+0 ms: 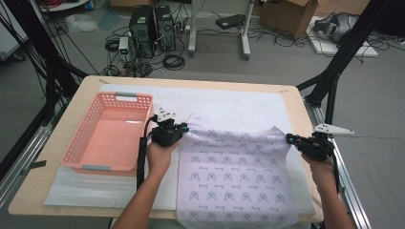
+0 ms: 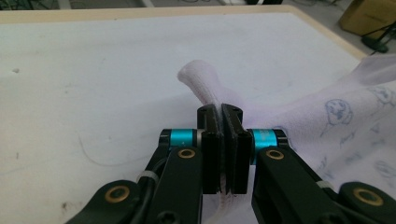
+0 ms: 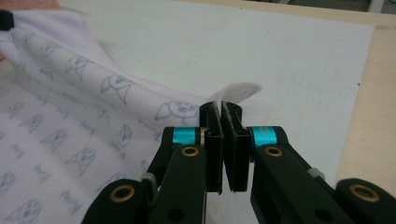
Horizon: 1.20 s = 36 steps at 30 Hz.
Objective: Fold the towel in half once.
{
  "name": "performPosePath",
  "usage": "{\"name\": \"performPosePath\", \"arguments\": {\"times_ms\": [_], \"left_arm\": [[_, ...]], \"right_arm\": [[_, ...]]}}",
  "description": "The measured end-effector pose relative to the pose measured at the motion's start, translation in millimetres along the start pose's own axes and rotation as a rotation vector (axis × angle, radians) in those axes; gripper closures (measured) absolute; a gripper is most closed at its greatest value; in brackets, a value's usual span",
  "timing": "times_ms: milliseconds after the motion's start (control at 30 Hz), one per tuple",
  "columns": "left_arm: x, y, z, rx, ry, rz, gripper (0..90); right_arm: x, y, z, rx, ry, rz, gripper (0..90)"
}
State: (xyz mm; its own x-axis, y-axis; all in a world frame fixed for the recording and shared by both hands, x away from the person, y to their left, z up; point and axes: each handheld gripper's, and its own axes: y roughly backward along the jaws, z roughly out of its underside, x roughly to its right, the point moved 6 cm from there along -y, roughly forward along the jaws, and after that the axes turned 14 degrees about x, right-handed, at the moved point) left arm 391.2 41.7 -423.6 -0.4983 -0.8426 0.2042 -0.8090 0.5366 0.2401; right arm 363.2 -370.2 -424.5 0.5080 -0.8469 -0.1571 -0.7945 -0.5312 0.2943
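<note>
Two far corners of a white cloth printed with small blue dog faces, pinched and raised off the desk — one corner per hand. Left tongs clamped fully together on the left corner, a rolled nub of fabric poking out past the tips in the left gripper view. Right tongs likewise squeezed closed on the right corner, a small white flap showing just beyond the pads. Far edge of the cloth stretched fairly taut between the two grips, sagging only slightly in the middle; near part lying flat, its lower hem hanging over the desk's near edge.

Held this way, most likely, to keep the top edge straight so the cloth can be carried over itself in a clean fold — matching corners gripped, tension between them, no bunching. Grips right at the corner tips, leaving the whole sheet free to follow.

Pink perforated basket empty, just left of the left hand, on the white mat covering the desk — probably the place for the folded cloth later. Fold itself not yet made: cloth one layer, spread out. Risk, as a judgement: a thin corner slipping from the pads if the pull between hands grows uneven.
</note>
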Motion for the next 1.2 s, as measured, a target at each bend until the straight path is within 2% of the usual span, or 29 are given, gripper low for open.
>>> {"name": "performPosePath", "arguments": {"times_ms": [133, 300, 433, 533, 633, 767, 933, 967, 1000, 1033, 1067, 1100, 1133, 1200], "left_arm": [[9.5, 19.0, 10.5, 0.002, -0.021, 0.023, 86.4], [17.0, 48.2, 32.9, 0.01, -0.001, 0.052, 86.4], [23.4, 69.0, 51.9, -0.016, 0.002, 0.087, 86.4], [29.6, 82.1, 62.4, -0.028, 0.0, 0.109, 86.3], [36.4, 91.5, 68.9, -0.043, -0.013, 0.126, 86.2], [43.7, 104.0, 81.0, -0.058, -0.007, 0.137, 86.3], [53.5, 113.6, 90.9, -0.074, -0.023, 0.149, 85.7], [54.2, 114.0, 92.2, -0.076, -0.025, 0.147, 84.2], [53.6, 113.9, 92.3, -0.073, -0.024, 0.142, 78.9], [52.4, 113.0, 91.2, -0.063, -0.013, 0.137, 69.4], [49.3, 111.7, 88.2, -0.05, 0.007, 0.137, 60.4], [45.5, 110.2, 84.6, -0.036, 0.024, 0.131, 52.5], [42.6, 108.5, 81.2, -0.023, 0.037, 0.131, 47.2], [33.5, 101.5, 71.3, -0.005, 0.063, 0.125, 41.9]], "right_arm": [[-10.4, 18.9, 10.8, 0.005, -0.007, -0.022, 87.8], [-26.0, 38.0, 28.0, -0.005, -0.004, -0.044, 87.8], [-38.6, 52.9, 41.6, -0.01, -0.004, -0.053, 87.8], [-43.8, 61.8, 50.3, -0.02, -0.023, -0.053, 87.8], [-49.2, 71.1, 57.8, -0.041, -0.015, -0.042, 87.8], [-55.6, 82.3, 68.0, -0.058, -0.026, -0.039, 87.8], [-57.1, 89.2, 80.9, -0.106, -0.033, -0.037, 87.8], [-57.3, 88.8, 82.9, -0.116, -0.036, -0.036, 87.8], [-56.9, 87.6, 85.6, -0.132, -0.034, -0.036, 87.6], [-56.6, 85.8, 87.8, -0.15, -0.036, -0.035, 85.8], [-56.0, 83.8, 88.6, -0.164, -0.04, -0.033, 80.9], [-55.3, 82.3, 87.2, -0.163, -0.048, -0.012, 69.6], [-54.0, 80.8, 84.8, -0.155, -0.055, -0.001, 63.0], [-51.7, 77.8, 78.3, -0.134, -0.057, 0.02, 55.9]]}}
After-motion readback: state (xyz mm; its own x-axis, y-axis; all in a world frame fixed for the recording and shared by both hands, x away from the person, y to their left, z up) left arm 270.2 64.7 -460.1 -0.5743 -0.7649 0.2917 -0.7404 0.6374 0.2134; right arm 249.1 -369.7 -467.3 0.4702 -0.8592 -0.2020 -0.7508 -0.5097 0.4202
